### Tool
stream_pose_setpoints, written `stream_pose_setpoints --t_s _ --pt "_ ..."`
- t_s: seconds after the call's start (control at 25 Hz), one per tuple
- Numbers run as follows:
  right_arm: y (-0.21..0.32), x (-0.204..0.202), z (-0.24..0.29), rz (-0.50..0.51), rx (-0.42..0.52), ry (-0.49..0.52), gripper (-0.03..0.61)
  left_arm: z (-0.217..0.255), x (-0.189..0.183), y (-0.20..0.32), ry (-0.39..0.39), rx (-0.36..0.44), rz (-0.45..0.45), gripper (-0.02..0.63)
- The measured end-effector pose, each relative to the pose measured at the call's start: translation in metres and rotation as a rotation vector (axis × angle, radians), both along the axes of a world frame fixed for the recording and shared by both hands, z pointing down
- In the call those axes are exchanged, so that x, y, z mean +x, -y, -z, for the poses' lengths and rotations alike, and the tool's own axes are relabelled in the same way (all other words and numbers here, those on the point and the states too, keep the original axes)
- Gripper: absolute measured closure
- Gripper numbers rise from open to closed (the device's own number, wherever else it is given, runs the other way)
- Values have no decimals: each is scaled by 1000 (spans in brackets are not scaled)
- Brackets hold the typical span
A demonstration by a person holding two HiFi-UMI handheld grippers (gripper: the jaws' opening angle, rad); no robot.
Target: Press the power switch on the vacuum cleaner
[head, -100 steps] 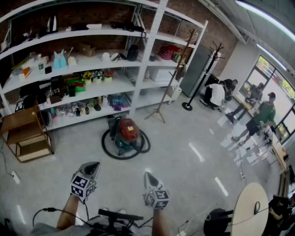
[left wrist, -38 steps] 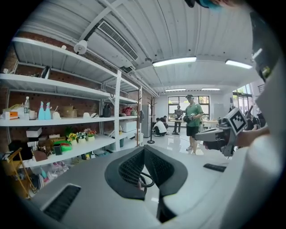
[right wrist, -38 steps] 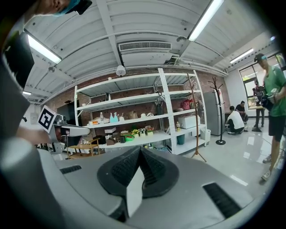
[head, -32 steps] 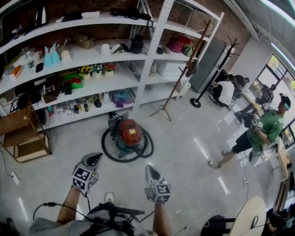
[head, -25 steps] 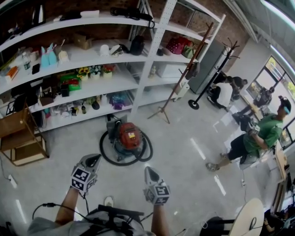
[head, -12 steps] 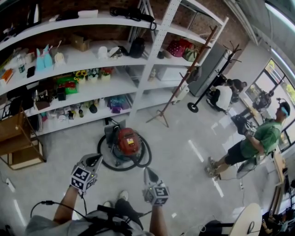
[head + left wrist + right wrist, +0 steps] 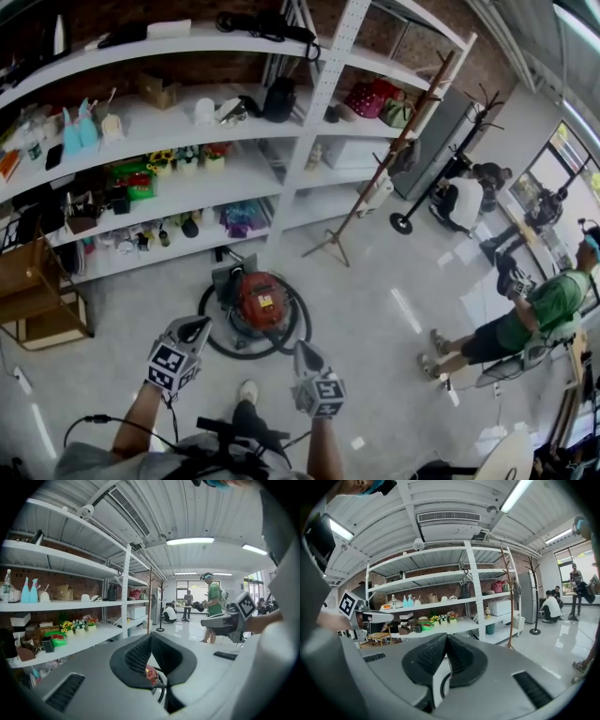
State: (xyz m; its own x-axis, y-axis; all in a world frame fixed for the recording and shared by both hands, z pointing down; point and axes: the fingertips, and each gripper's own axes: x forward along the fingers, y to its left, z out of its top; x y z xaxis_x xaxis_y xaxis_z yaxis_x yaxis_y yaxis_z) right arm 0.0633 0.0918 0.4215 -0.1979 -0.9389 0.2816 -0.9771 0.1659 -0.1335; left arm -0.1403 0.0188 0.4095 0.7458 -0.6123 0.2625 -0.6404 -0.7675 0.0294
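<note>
On the pale floor at our twelve o'clock stands the red vacuum cleaner (image 7: 258, 298), with its black hose (image 7: 212, 337) lying in a ring around it. It sits just in front of the white shelving (image 7: 309, 141), apart from both of our claws. Its power switch is too small for us to pick out.

We hold the left gripper (image 7: 192, 328) at about eleven o'clock of our body. Its jaws are pressed together at the tips with nothing pinched; through the gap beneath the tips, in the left gripper view, a bit of the red vacuum shows. The right gripper (image 7: 305, 349) is at about one o'clock, and its jaws likewise meet at the tips, empty. Both point towards the vacuum and touch nothing.

One of our shoes (image 7: 247, 392) shows between the grippers. At nine o'clock stands a wooden rack (image 7: 37, 300). At three o'clock a person in a green shirt (image 7: 539, 314) stands bent forward, and a black coat stand (image 7: 441, 141) rises at two o'clock.
</note>
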Motion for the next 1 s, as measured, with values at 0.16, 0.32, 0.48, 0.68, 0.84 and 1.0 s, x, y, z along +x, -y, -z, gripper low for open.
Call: stream_pose_setpoints --t_s 0.16,0.32,0.48,0.68,0.84,1.0 --pt "31 13 -8 18 -19 9 566 5 15 28 -13 15 16 620" --pt "57 22 -12 36 -29 21 566 0 26 52 4 -4 37 620" --pt "78 37 -20 42 -44 37 566 -13 38 73 25 -25 50 620" --pt "100 57 -33 55 -65 53 566 -25 57 96 52 -44 67 620" --pt "116 71 -41 65 -76 70 566 -36 69 111 81 -56 81 620" --pt "128 85 -52 82 -91 78 566 -35 85 120 88 -57 90 620"
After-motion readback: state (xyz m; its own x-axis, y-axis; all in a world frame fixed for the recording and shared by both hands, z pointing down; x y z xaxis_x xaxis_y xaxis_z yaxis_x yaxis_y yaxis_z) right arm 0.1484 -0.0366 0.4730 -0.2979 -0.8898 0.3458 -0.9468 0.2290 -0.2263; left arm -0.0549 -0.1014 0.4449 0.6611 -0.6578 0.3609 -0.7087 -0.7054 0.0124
